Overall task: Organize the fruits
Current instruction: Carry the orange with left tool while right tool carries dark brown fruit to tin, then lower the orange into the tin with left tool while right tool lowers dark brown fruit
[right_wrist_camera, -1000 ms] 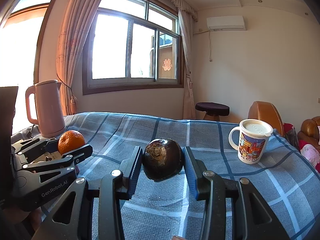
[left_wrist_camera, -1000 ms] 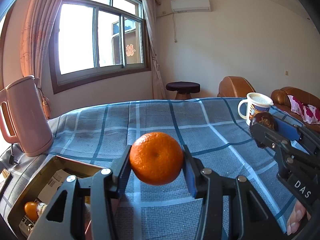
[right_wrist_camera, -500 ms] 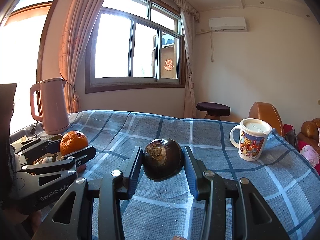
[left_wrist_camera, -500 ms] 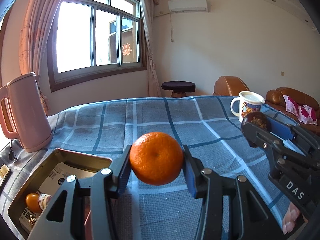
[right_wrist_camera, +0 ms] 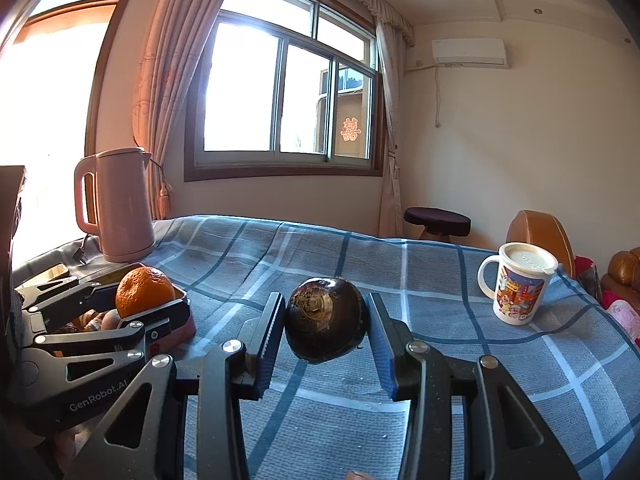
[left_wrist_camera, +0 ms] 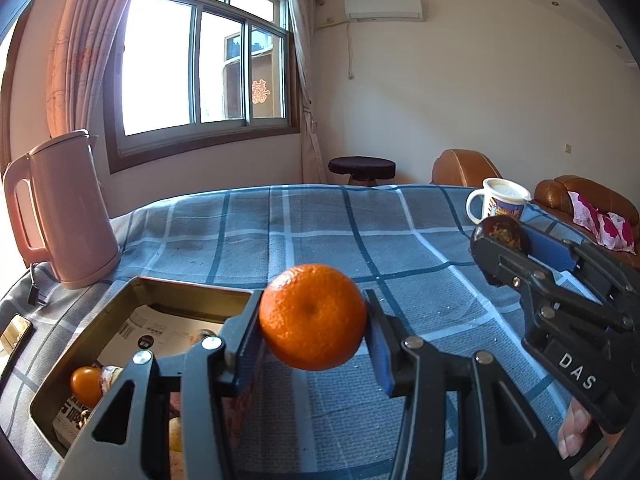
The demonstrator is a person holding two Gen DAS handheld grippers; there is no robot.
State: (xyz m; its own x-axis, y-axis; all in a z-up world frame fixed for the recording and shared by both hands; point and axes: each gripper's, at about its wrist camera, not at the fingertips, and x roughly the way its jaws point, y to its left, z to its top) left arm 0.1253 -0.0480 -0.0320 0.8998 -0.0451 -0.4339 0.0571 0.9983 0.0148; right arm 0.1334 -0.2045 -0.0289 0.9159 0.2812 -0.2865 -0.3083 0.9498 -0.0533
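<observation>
My left gripper [left_wrist_camera: 313, 322] is shut on an orange mandarin [left_wrist_camera: 313, 316], held above the checked tablecloth just right of a metal tin [left_wrist_camera: 192, 290]. The tin holds a small orange fruit [left_wrist_camera: 85, 385] and printed paper. My right gripper [right_wrist_camera: 326, 322] is shut on a dark brown round fruit [right_wrist_camera: 325, 318] with a rough stem scar. In the left wrist view the right gripper [left_wrist_camera: 504, 240] shows at the right edge with its dark fruit [left_wrist_camera: 502, 230]. Seen from the right wrist, the left gripper [right_wrist_camera: 148, 300] holds the mandarin [right_wrist_camera: 144, 290] over the tin's corner [right_wrist_camera: 182, 292].
A pink kettle [left_wrist_camera: 60, 212] stands at the table's left rear, its cord trailing beside a phone [left_wrist_camera: 14, 330]. A printed mug with a lid [right_wrist_camera: 520, 286] stands at the right. A stool [left_wrist_camera: 362, 168] and brown leather seats [left_wrist_camera: 580, 196] lie beyond the blue checked table [left_wrist_camera: 320, 232].
Both grippers have drifted sideways over the table with their fruits still held. The tin shows more fully under the left gripper, and the kettle and mug have shifted in the views.
</observation>
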